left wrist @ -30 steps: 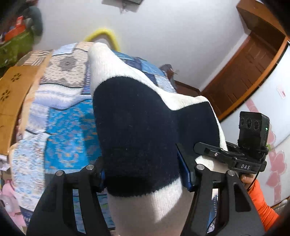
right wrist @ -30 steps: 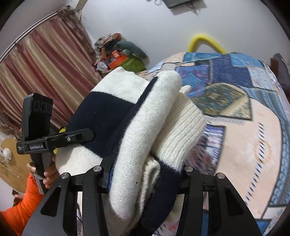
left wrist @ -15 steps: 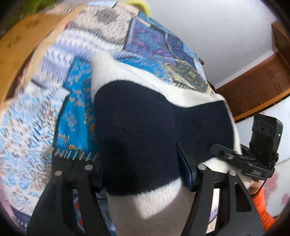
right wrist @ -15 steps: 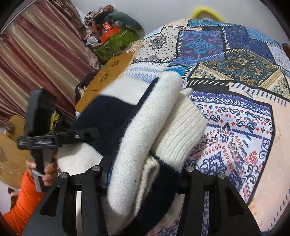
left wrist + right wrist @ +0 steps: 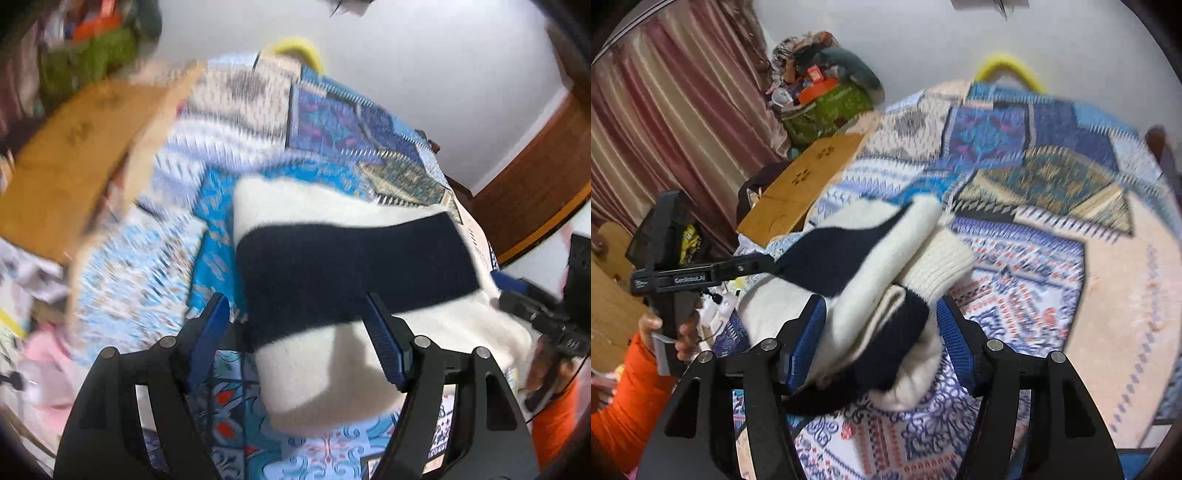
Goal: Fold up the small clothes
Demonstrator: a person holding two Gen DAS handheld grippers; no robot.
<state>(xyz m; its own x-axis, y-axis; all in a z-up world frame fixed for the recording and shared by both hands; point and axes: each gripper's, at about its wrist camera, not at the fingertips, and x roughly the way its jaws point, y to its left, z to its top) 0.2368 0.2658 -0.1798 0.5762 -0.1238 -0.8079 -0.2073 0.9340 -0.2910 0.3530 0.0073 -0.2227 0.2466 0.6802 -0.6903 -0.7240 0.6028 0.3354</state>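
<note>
A: Left wrist view: the folded sweater (image 5: 351, 280), cream with a navy band, lies on the patterned bedspread (image 5: 155, 266). The left gripper (image 5: 299, 332) has its jaws spread wide, blue pads on either side of the near edge, and I see no squeeze on the knit.

B: The right wrist view agrees. The right gripper (image 5: 882, 332) is also wide, the bundle's layered end sitting between its pads (image 5: 809, 339) (the frame is blurred, so contact on either side is hard to call). The ribbed cuff (image 5: 945, 266) pokes out of the stack.

A: How would you expect it to handle?

B: Soft and thick, I'd judge; light, springy, not fragile. A bulky knit like that tends to puff open, and loose layers can slide over one another.

A: So where would you grip?

B: At the folded edge, pinching every layer together, one gripper toward each end. Taking only the top layer, or the cuff, would likely peel the fold apart.
</note>
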